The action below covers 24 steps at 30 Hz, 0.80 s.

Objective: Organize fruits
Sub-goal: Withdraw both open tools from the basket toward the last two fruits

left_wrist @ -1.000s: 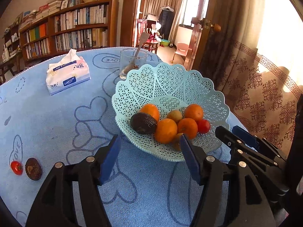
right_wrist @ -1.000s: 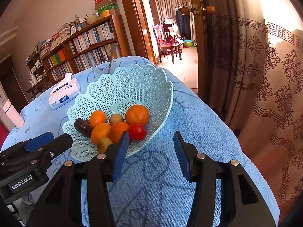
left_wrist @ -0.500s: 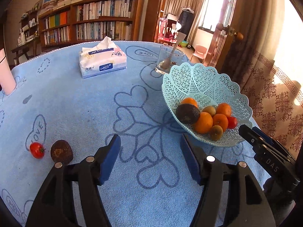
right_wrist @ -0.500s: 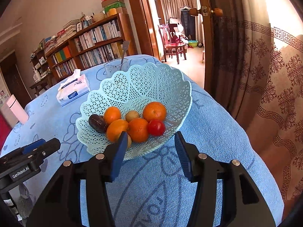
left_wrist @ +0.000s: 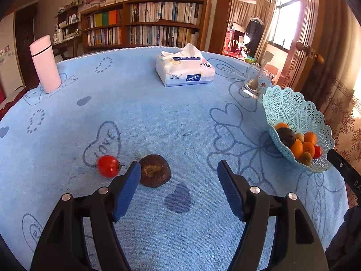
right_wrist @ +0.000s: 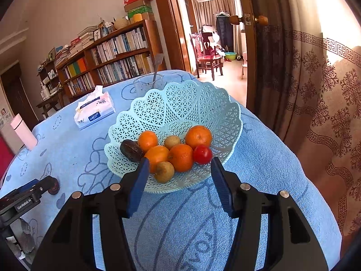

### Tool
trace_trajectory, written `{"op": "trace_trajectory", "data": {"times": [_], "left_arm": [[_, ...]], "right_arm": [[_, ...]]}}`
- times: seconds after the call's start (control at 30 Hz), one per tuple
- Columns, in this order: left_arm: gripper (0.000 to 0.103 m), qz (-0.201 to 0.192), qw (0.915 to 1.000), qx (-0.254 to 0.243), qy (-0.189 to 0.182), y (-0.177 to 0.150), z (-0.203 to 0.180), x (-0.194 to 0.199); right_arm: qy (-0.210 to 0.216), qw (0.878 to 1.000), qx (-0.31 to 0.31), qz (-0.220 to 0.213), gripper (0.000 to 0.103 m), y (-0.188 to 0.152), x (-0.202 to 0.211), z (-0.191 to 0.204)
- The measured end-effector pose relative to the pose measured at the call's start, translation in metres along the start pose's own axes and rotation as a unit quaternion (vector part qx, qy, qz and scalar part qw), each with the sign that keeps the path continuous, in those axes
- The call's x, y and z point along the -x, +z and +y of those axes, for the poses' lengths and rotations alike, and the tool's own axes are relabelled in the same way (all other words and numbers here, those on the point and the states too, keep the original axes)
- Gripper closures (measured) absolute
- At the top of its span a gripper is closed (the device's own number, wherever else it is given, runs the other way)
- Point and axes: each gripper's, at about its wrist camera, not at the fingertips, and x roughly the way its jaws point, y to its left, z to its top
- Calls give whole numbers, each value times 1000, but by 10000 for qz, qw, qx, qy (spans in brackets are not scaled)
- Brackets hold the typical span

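Note:
A red tomato and a dark brown fruit lie loose on the blue tablecloth. My left gripper hovers just short of them. Its jaws are opening, and the brown fruit sits right by the left fingertip, untouched. The light-blue lattice basket holds several oranges, a tomato, a dark fruit and small brownish fruits. My right gripper stands at the basket's near rim, jaws opening, with nothing between them. The basket shows at the right of the left wrist view.
A tissue pack and a glass with a spoon stand at the far side. A pink bottle is at the far left. The table's edge and a patterned curtain lie right of the basket.
My left gripper swung left, away from the basket, toward the loose brown fruit and tomato, and its jaws widened. The right gripper's jaws widened a little in front of the basket.

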Motion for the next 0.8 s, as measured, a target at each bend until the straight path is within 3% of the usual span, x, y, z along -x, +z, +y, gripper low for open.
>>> {"op": "trace_trajectory", "data": {"times": [0.27, 0.53, 0.8], "left_arm": [[33, 72, 9985, 427, 335, -7, 45, 0], [33, 199, 9965, 612, 537, -10, 67, -8], [51, 345, 9954, 666, 588, -9, 78, -18]], "right_arm": [[207, 9994, 247, 105, 45, -7, 0, 26], [555, 9955, 683, 352, 45, -19, -4, 60], [855, 9882, 1107, 621, 42, -32, -9, 87]]}}
